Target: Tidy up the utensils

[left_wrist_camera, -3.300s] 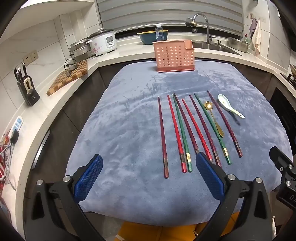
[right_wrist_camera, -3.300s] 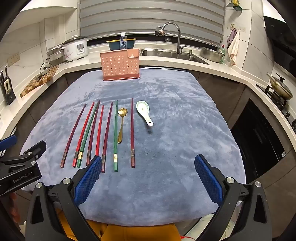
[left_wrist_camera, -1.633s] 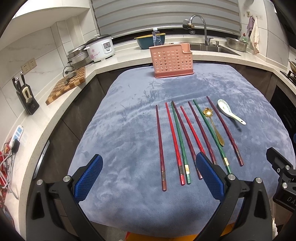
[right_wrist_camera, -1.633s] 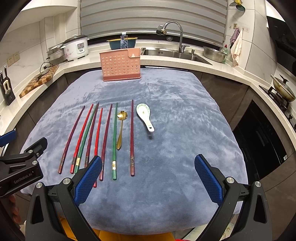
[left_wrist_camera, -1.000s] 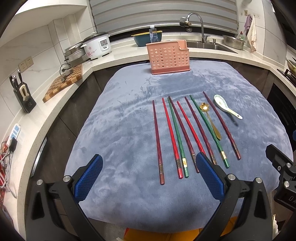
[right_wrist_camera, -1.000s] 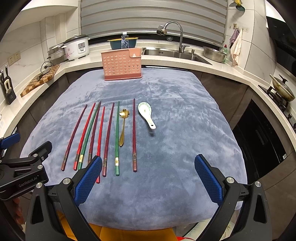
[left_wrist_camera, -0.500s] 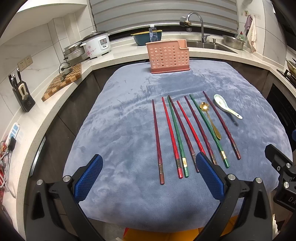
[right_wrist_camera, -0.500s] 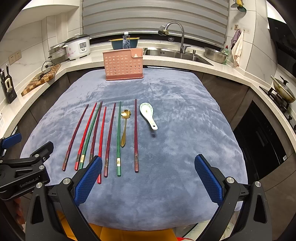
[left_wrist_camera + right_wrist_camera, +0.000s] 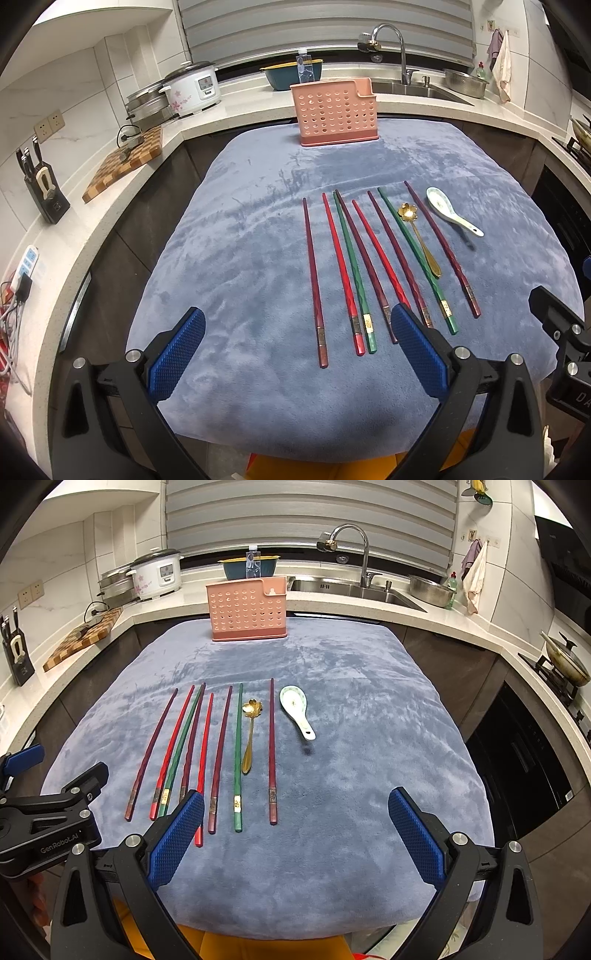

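Note:
Several red, maroon and green chopsticks lie side by side on a grey-blue cloth. Among them rests a gold spoon, with a white ceramic spoon to its right. A pink perforated utensil holder stands upright at the cloth's far edge. My left gripper hangs open over the near edge, left of the chopstick ends. My right gripper is open too, near the chopsticks' near ends, holding nothing.
Counters ring the cloth: a rice cooker, a wooden board and a knife block on the left, a sink with tap and a steel bowl behind. A pan sits on the stove at right.
Both grippers have drifted slightly over the near edge, staying open. The utensils and holder have not moved.

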Available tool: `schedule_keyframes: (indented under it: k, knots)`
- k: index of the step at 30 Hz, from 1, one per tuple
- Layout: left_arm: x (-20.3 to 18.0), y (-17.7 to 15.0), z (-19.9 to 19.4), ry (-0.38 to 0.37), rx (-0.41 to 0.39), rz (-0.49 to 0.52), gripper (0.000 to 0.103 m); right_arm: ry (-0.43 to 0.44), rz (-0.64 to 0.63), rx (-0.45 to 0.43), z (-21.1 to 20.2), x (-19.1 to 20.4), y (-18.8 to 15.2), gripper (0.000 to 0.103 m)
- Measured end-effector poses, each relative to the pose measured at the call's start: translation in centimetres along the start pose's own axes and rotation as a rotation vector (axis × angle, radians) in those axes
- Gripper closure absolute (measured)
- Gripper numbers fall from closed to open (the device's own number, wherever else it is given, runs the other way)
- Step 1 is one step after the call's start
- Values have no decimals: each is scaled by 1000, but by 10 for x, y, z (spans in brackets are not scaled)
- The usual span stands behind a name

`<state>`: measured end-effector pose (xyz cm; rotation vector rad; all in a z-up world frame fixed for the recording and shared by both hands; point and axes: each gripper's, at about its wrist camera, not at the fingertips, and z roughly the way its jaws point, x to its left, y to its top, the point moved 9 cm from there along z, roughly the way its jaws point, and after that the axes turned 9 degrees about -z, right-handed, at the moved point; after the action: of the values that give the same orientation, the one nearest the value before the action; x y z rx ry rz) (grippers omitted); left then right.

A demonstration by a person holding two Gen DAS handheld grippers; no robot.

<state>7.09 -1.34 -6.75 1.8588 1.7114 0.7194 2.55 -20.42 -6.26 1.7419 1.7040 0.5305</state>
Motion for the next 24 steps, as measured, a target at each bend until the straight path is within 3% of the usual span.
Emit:
schedule_keyframes:
  k: [8, 13, 19, 24]
  knots:
    - [3, 0, 4, -8, 14, -19, 7, 7, 3, 7, 2, 1, 0, 7]
    - [23, -6, 33, -14, 94, -112, 7, 18, 31, 31, 13, -4, -4, 7]
    - [26, -20, 65, -27, 159, -118, 8, 17, 45, 69, 31, -10, -8, 7]
    - [22, -34, 89, -46, 220, -99, 23, 28, 70, 85, 48, -17, -7, 7]
